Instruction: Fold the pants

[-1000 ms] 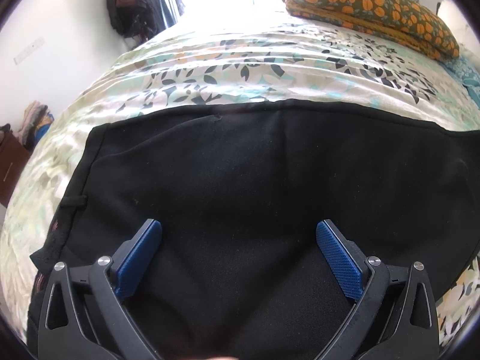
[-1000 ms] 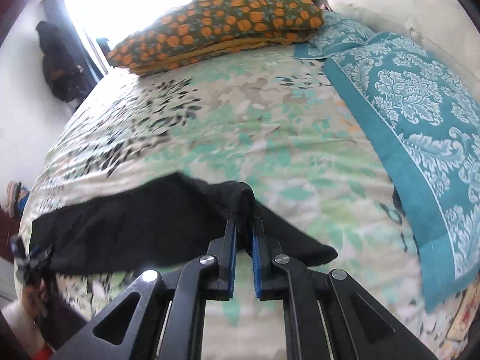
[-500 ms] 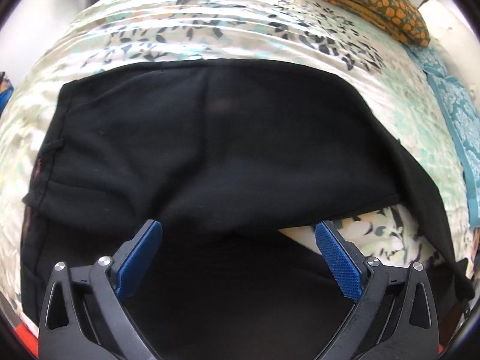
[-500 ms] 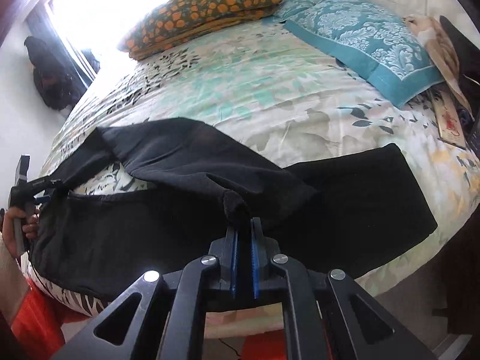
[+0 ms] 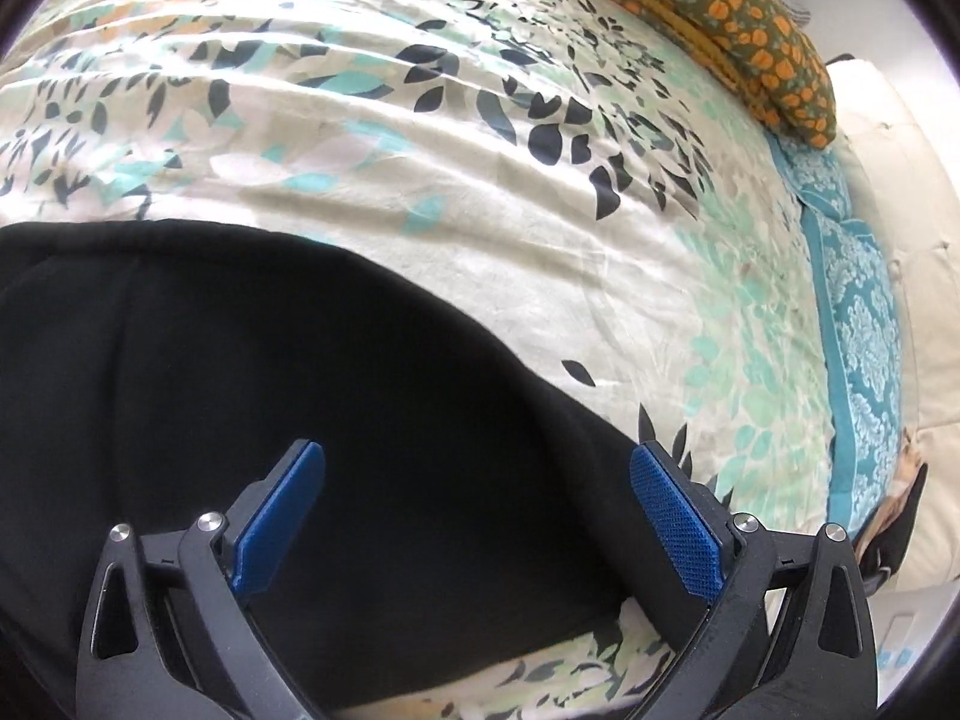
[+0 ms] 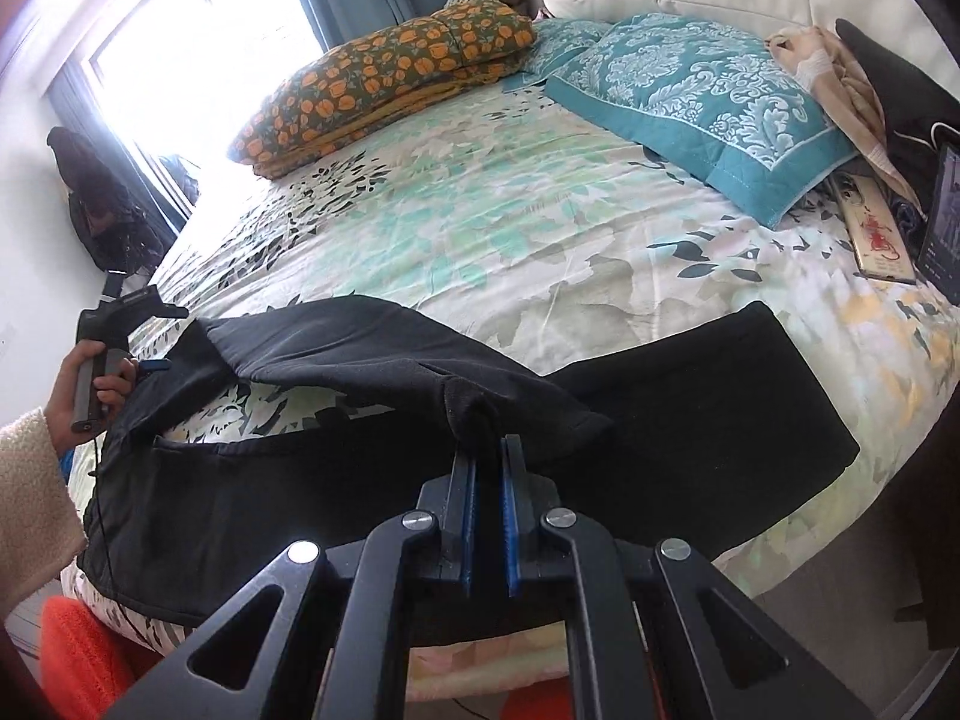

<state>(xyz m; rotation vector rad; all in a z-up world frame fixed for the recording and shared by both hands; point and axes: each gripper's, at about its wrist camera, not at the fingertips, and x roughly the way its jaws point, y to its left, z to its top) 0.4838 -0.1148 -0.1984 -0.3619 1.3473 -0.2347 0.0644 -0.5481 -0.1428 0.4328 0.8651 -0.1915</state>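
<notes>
Black pants lie across the near side of a floral bed. My right gripper is shut on the hem of one leg and holds it lifted over the other leg, which lies flat. The lifted leg runs left toward the waist. My left gripper is open and empty, just above the black fabric at the waist end. It also shows in the right wrist view, held in a hand at the far left.
An orange-patterned folded blanket and teal pillows lie at the head of the bed. A booklet, a dark screen and clothes sit at the right edge. An orange item lies on the floor.
My right gripper has pulled the pant leg back toward the near bed edge, over the other leg. My left gripper has swung right along the fabric and stayed open.
</notes>
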